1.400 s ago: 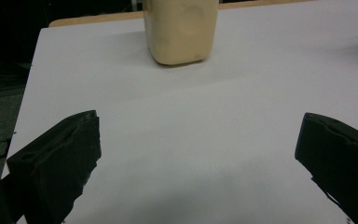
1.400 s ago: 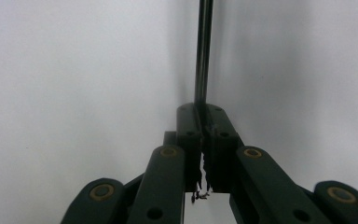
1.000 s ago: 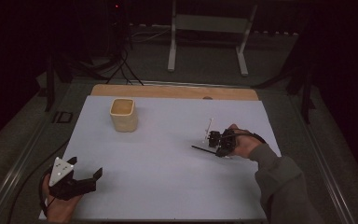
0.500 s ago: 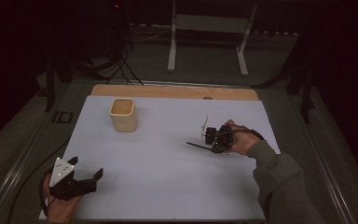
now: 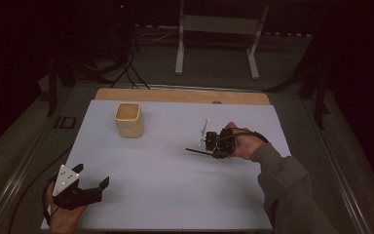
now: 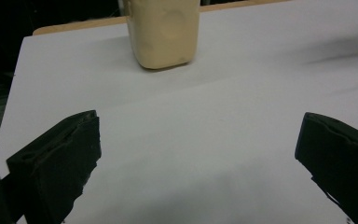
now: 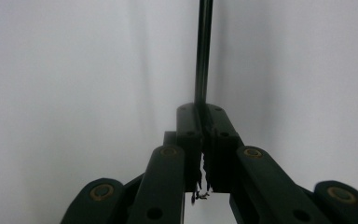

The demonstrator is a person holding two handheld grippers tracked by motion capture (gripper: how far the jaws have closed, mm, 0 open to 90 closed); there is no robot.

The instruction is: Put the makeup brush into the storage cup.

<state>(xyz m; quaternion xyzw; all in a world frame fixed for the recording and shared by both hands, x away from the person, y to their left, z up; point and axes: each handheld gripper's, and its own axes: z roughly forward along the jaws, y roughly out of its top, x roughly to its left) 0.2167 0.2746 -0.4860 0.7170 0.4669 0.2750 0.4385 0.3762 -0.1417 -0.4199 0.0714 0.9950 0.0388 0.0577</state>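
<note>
Moved since earlier frame: right gripper [image 5: 209, 146] lifting and drifting left across the table [image 5: 175, 195], toward the cup [image 5: 128, 119].
Right jaws: pressed together, pinching 1 thin dark rod [image 7: 203, 51] that is sticking straight out past the tips.
Rod in high view: rod [image 5: 197, 151] pointing left, carried just above the sheet, well apart from the cup.
Left gripper [image 5: 90, 187]: resting at the near-left corner, jaws spread wide, holding nothing.
Meaning: probably carrying the rod to the cup, drop-off not yet started.

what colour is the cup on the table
Pale cream-yellow plastic cup, clearest in the left gripper view.
</note>
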